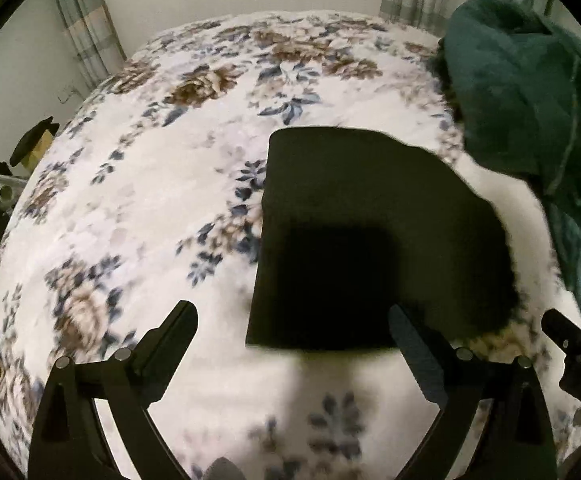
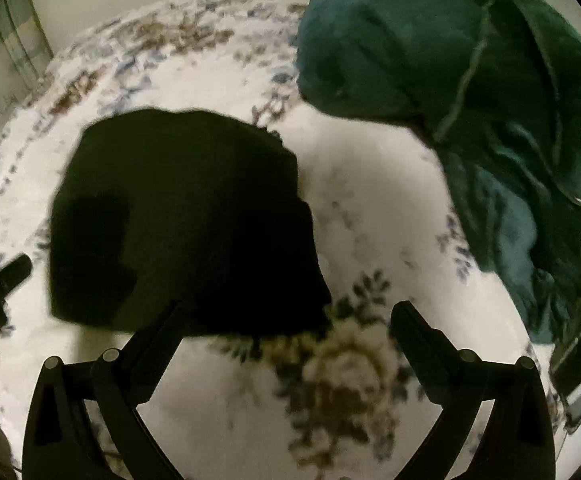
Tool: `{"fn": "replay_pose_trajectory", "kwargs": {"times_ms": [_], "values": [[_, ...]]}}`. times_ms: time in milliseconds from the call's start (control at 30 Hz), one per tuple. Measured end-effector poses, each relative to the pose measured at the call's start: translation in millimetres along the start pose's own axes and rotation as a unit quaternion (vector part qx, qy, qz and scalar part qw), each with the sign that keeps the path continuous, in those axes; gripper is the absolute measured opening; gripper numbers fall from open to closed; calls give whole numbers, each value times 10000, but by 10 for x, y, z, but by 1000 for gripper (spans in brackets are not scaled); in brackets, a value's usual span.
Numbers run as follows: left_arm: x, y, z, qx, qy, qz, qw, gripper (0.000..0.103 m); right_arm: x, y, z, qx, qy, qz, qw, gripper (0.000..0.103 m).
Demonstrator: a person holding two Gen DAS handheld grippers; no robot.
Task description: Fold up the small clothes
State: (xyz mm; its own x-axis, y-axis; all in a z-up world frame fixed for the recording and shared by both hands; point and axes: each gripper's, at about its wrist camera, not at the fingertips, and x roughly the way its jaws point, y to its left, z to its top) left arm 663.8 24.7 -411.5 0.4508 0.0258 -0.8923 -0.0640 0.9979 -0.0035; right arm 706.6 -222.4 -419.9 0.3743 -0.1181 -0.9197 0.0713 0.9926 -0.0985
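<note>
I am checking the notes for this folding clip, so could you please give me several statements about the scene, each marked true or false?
1. The black folded cloth garment lies on the white floral bedspread. True.
2. The left tool is clamped on the black garment. False: its jaws stand open with nothing pressed between them.
3. A crumpled dark green fleece blanket lies beside the black garment. True.
4. The right tool holds the green blanket. False: it is open and empty.
5. The black garment hangs off the bed's edge. False: it rests flat on the bedspread.
</note>
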Motion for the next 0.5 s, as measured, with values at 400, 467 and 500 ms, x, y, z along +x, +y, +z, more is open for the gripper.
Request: {"fn": "replay_pose_trajectory", "kwargs": {"times_ms": [400,467,500], "values": [[-2015,-140,-432,-35,-574,-68,9983,98,-2287,-408,-655,193,-852,-166,9960,103],[-2401,-151,-513,-39,-714,-64,9974,98,-2734,-490,-788,208,-1021,-201,9944,103],[-2535,-152,-554,-47,-756,-32,9971,98,-2957,-531,-860,216,-1103,-218,9934,103]]}}
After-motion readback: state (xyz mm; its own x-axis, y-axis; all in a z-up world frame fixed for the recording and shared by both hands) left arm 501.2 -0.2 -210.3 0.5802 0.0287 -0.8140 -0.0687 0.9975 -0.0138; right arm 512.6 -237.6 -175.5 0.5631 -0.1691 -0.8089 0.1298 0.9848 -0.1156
